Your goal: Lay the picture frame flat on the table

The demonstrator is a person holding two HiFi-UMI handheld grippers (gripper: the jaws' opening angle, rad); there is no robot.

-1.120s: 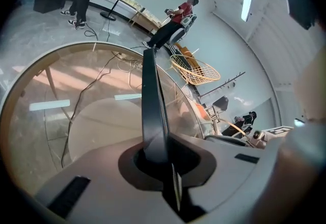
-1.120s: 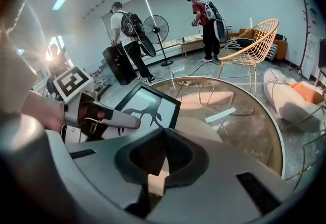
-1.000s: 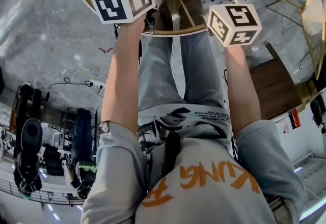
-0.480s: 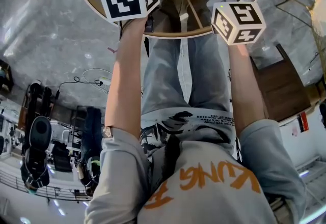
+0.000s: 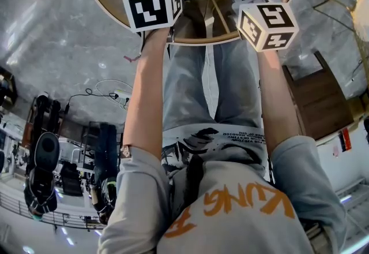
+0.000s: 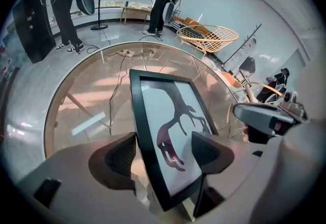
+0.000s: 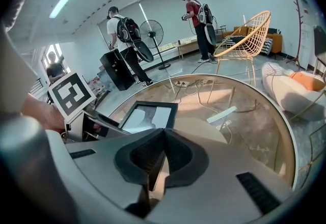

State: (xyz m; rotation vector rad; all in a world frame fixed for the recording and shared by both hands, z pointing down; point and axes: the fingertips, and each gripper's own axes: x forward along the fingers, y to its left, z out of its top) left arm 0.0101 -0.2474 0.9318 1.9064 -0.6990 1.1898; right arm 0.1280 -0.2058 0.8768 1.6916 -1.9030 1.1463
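You are looking down at a round glass table (image 6: 91, 101) with a wooden rim. The black picture frame (image 6: 168, 131), holding an antler-like print, sits at the centre of the left gripper view. It appears to lie flat on the glass with its picture side up. Its near edge reaches between the jaws of your left gripper (image 6: 164, 141). Those jaws have just been opening and now stand wide, one pad on each side of the frame and neither pressing on it. Your right gripper (image 7: 164, 139) hangs over the table to the right of the frame, its jaws closed together with nothing between them.

The laying down looks done, judging by how the frame rests. What seems left is drawing the left gripper clear without nudging the frame.

Compared with a second ago in the head view, the left gripper's marker cube has shifted right and toward the top of the picture. More of the frame's print now shows at the top centre. The right cube sits much where it was.
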